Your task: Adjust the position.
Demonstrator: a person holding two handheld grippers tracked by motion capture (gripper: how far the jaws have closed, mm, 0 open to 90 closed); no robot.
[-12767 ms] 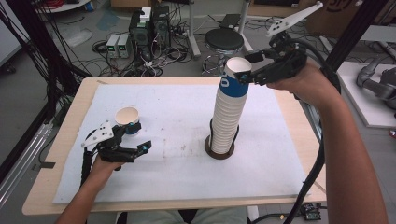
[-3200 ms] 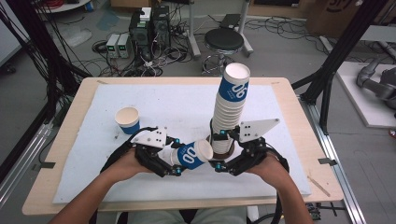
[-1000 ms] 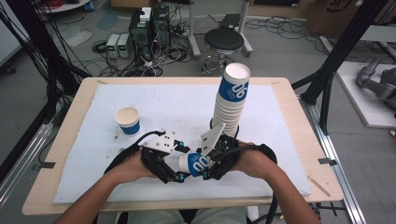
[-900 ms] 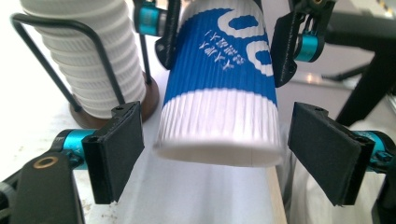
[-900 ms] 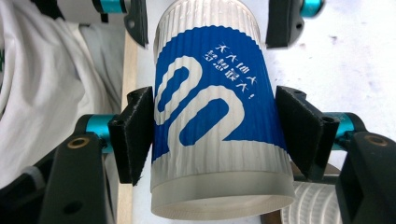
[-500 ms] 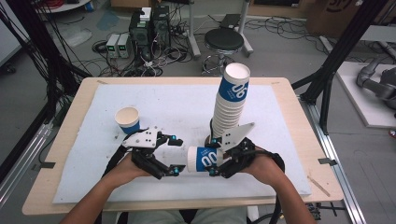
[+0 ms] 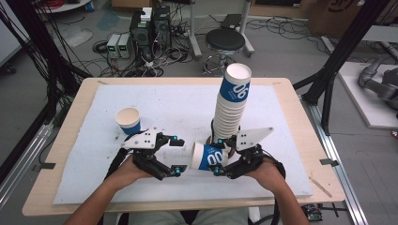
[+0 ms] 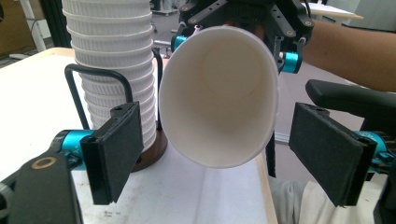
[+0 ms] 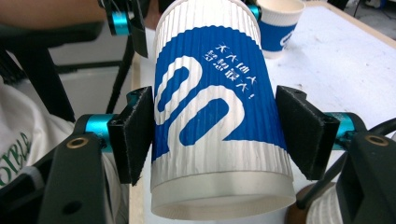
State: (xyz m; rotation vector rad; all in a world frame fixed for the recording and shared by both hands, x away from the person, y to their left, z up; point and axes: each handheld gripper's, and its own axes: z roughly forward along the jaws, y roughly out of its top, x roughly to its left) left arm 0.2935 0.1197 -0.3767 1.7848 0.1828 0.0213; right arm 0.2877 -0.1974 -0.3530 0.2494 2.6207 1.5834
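high view, lower middle of the frame: my right tool point(image 7: 219, 165) clamps the cup point(image 7: 210, 157) sideways, my left tool point(image 7: 174, 154) gapes, so a misaligned handover could crush it.

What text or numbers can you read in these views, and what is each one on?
"00": large white figures on the blue band of the held cup.
Small white characters beside them on that cup: too blurred to read.
"06", as it looks from above: top cup of the stack.
"OBLE": partial letters on the person's white shirt.
White mark on the standing cup: too small to read.
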